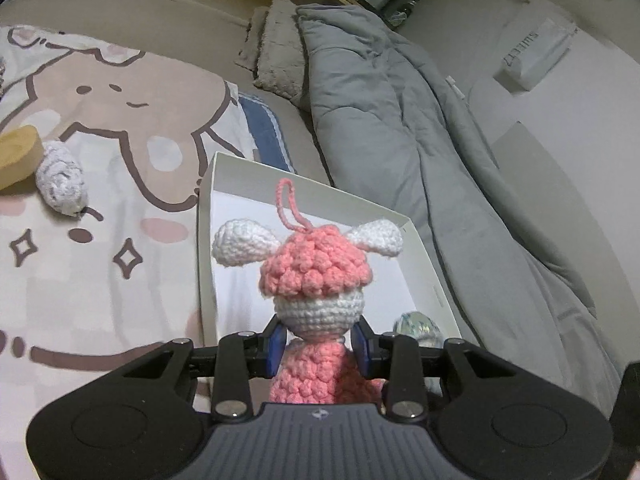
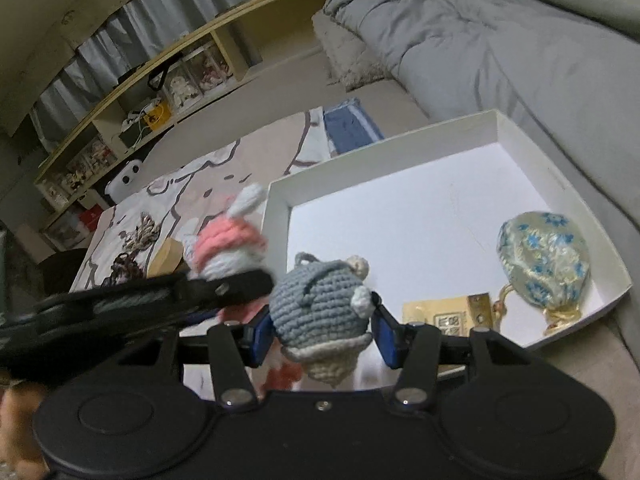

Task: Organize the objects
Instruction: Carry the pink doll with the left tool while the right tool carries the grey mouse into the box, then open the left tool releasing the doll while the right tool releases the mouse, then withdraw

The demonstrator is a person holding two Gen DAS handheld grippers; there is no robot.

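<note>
Left wrist view: a pink-and-white crochet doll (image 1: 314, 280) is clamped at the neck by the left gripper (image 1: 320, 346), at lower centre, before the white box (image 1: 206, 240). In the right wrist view, a grey crochet toy (image 2: 320, 308) is gripped by the right gripper (image 2: 322, 340) at the box's near edge; a brocade pouch (image 2: 542, 260) lies inside, at right. Each toy should be carried over the rim, lowered to bare floor clear of the pouch, then released.
</note>
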